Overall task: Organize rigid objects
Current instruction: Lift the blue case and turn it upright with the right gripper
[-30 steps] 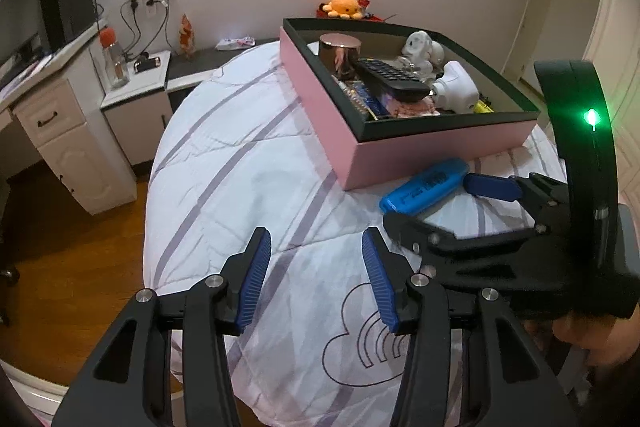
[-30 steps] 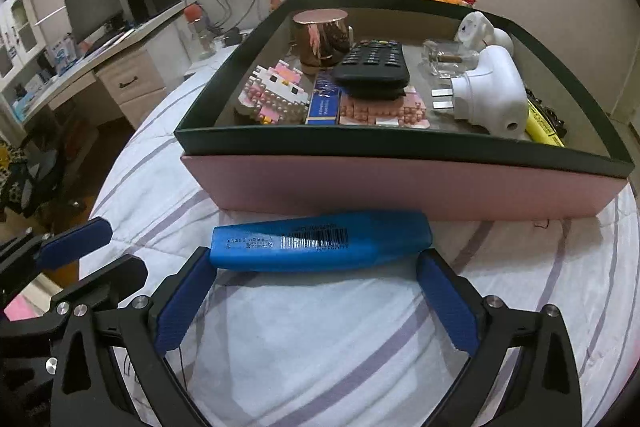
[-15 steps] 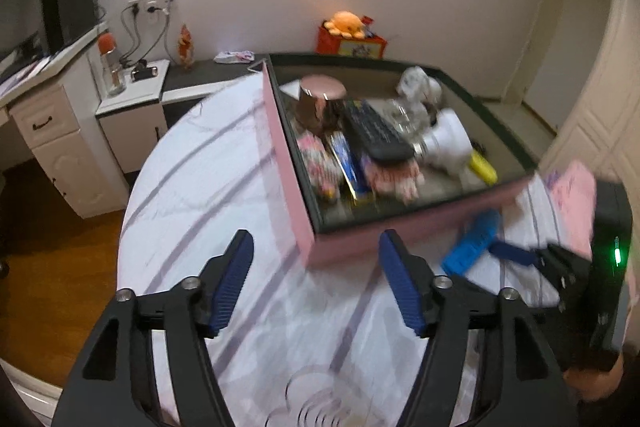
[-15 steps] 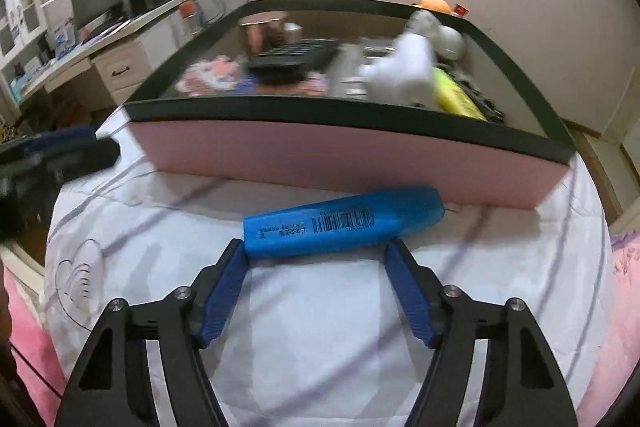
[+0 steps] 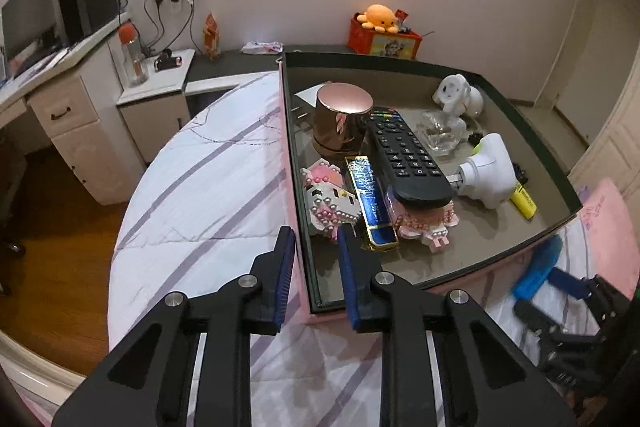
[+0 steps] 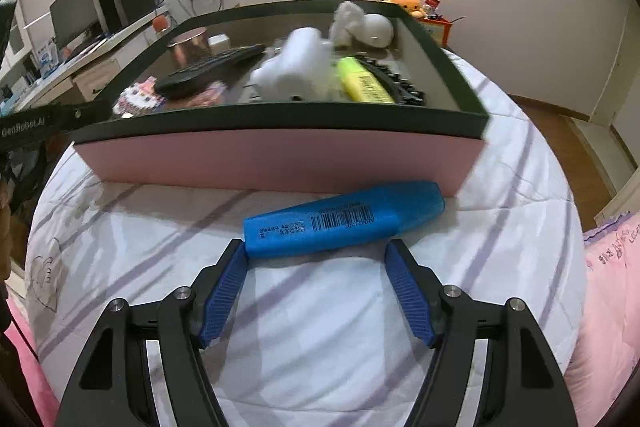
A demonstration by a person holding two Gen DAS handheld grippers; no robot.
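Observation:
A pink box with a dark rim (image 5: 440, 277) (image 6: 280, 163) lies on the striped bedspread. It holds a remote (image 5: 404, 155), a copper cup (image 5: 340, 119), brick figures, a white plug (image 5: 486, 175) and a yellow highlighter (image 6: 364, 81). My left gripper (image 5: 316, 247) straddles the box's near left wall, its fingers narrowed with a gap still showing. A blue highlighter (image 6: 344, 219) (image 5: 536, 269) lies on the bed in front of the box. My right gripper (image 6: 316, 259) is open right behind the blue highlighter, its left finger touching the highlighter's end.
A white desk with drawers (image 5: 76, 115), monitor and water bottle stands at the left. A low cabinet with an orange plush (image 5: 378, 17) stands behind the box. A pink pillow (image 6: 612, 287) lies at the right. Wooden floor surrounds the bed.
My left gripper moved forward to the box's left wall and its fingers narrowed around it. My right gripper swung right and closer to the blue highlighter.

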